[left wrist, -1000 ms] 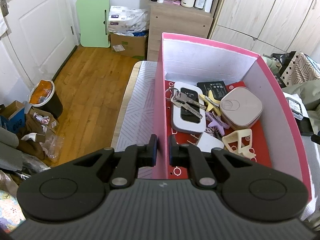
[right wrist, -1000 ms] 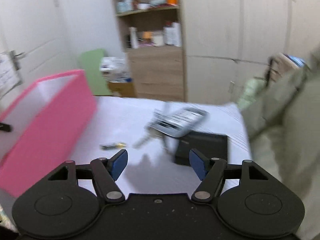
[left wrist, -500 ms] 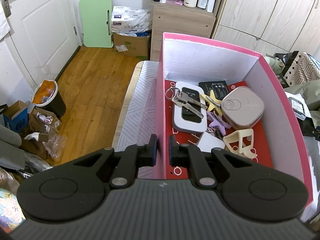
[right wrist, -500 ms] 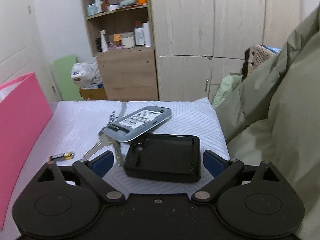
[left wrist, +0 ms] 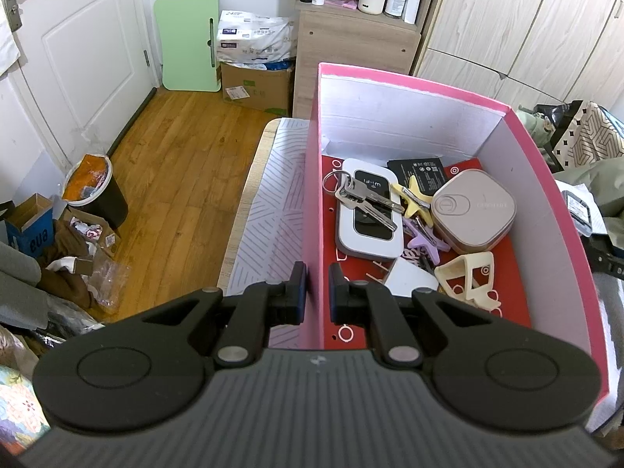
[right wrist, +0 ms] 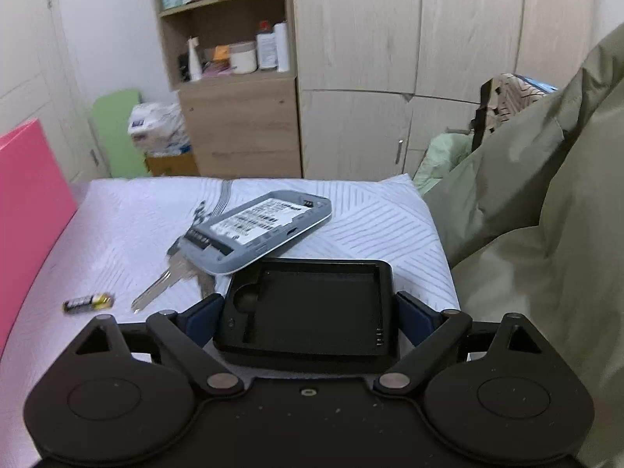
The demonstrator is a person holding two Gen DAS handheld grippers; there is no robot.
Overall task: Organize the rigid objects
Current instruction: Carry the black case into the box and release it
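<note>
My left gripper (left wrist: 314, 288) is shut on the left wall of the pink box (left wrist: 312, 195). Inside the box lie a white Wi-Fi router (left wrist: 366, 226) with keys (left wrist: 358, 195) on it, a black battery pack (left wrist: 421, 167), a beige square device (left wrist: 474, 210), star-shaped clips (left wrist: 413, 195) and a cream bracket (left wrist: 468, 277). My right gripper (right wrist: 308, 312) straddles a black plastic cradle (right wrist: 312, 308) on the white cloth. Its jaws are closing, and the pads stand just off the cradle's sides. Beyond lie a grey device back (right wrist: 261, 230), a key (right wrist: 160, 284) and an AA battery (right wrist: 87, 303).
An olive jacket (right wrist: 546, 234) piles up right of the cradle. The pink box (right wrist: 27, 195) stands at the left of the right wrist view. The table edge (left wrist: 241, 210) drops to a wooden floor with a bin (left wrist: 91, 187). A shelf cabinet (right wrist: 238, 117) and wardrobes stand behind.
My right gripper has moved forward and down, and its jaws widened to stand either side of the black cradle. The left gripper and the pink box have stayed put.
</note>
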